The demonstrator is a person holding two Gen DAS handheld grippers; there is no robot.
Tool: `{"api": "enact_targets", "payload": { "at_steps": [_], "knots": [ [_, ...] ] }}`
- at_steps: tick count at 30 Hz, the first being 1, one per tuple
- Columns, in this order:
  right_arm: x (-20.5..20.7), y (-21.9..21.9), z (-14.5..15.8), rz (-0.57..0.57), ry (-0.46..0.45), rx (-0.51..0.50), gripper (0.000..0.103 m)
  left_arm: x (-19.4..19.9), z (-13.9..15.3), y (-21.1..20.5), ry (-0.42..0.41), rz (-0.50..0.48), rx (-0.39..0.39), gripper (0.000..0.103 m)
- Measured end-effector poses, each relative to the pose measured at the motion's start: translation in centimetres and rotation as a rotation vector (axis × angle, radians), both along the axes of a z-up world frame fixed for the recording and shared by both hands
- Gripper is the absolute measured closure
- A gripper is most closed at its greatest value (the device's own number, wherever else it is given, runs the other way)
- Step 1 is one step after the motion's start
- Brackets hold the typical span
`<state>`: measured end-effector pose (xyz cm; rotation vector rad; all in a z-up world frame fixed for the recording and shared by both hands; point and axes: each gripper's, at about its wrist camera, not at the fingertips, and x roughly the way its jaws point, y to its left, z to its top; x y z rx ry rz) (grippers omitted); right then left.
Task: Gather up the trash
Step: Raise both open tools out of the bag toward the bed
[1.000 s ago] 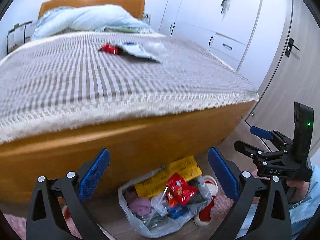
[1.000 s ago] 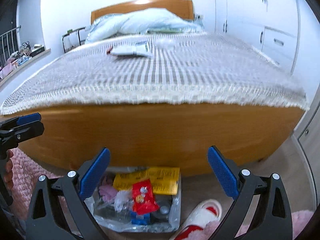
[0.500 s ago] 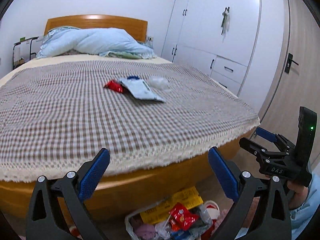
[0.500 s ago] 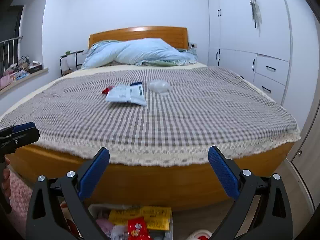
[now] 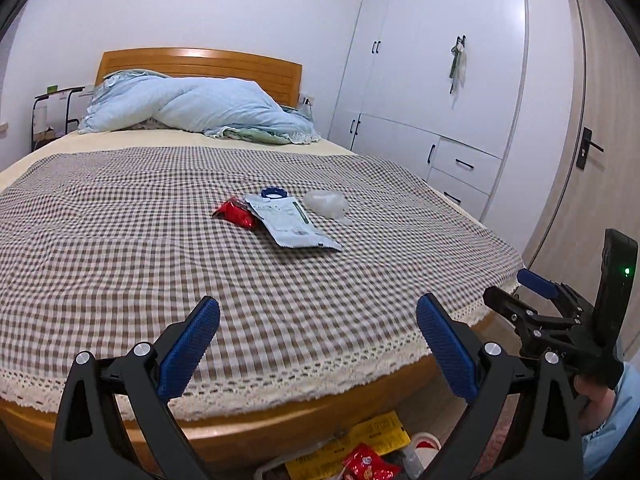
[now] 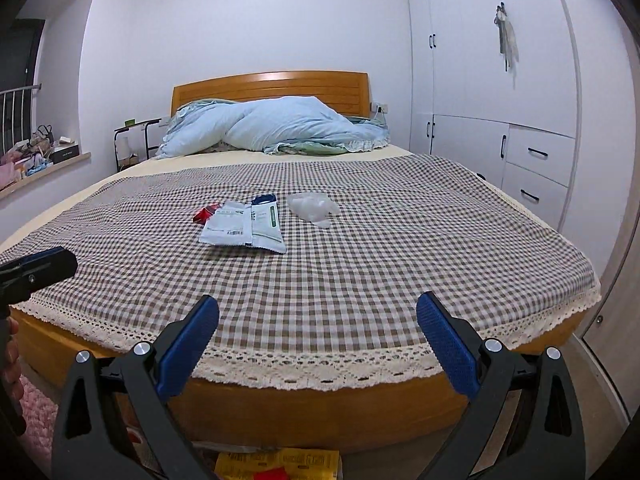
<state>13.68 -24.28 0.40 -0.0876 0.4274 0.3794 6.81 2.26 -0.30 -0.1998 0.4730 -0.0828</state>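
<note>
**Trash on bed, both tongs wide and empty**

Trash sits in a small cluster mid-bed on the checked bedspread (image 5: 120, 248). White pouch (image 5: 290, 226) w/ green stripe + barcode lies flat, biggest piece. Red wrapper (image 5: 234, 213) just beside it on its left, touching or partly tucked under the pouch edge; can't tell which. Blue ring-shaped bit (image 5: 273, 193) at the pouch's far end, partly covered by it. Crumpled clear plastic (image 5: 326, 204) on the pouch's right, near but apart. In the right wrist view the same set: white pouch (image 6: 244, 228), red wrapper (image 6: 206, 214), clear plastic (image 6: 314, 206).

On the floor at the bed's foot, a clear trash bag (image 5: 360, 456) w/ yellow pack and red snack wrapper inside; only its top shows, at the frame bottom. A yellow pack (image 6: 278, 462) also shows low in the right wrist view.

Left gripper (image 5: 318, 340): blue pads spread wide, nothing between, hovering over the near edge of the bed, well short of the trash. Right gripper (image 6: 318, 340): same, wide apart and empty, also over the bed's foot. Each gripper shows at the edge of the other's view, held by a hand.

Beyond: light blue duvet (image 5: 200, 110) bunched at the wooden headboard (image 5: 200, 64), white wardrobe (image 5: 440, 80) along the right wall, door (image 5: 600, 140) past it.
</note>
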Motion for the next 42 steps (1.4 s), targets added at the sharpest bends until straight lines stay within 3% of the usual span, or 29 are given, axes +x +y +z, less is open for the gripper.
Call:
{"api": "enact_targets", "payload": {
  "at_steps": [17, 30, 39, 42],
  "knots": [
    [3.5, 1.2, -0.3, 0.017, -0.02, -0.021, 0.008, 4.3, 0.2, 1.8, -0.023, 0.038, -0.014, 0.008],
    [8.7, 2.5, 0.1, 0.054, -0.056, -0.043, 0.008, 10.3, -0.1, 3.0, 0.001, 0.058, -0.041, 0.008],
    [13.1, 4.4, 0.6, 0.057, -0.077, -0.089, 0.008, 15.1, -0.5, 5.0, 0.08, 0.108, -0.054, 0.008],
    [14.5, 5.6, 0.9, 0.057, -0.089, -0.121, 0.008, 16.9, -0.7, 6.4, 0.116, 0.137, -0.099, 0.008]
  ]
}}
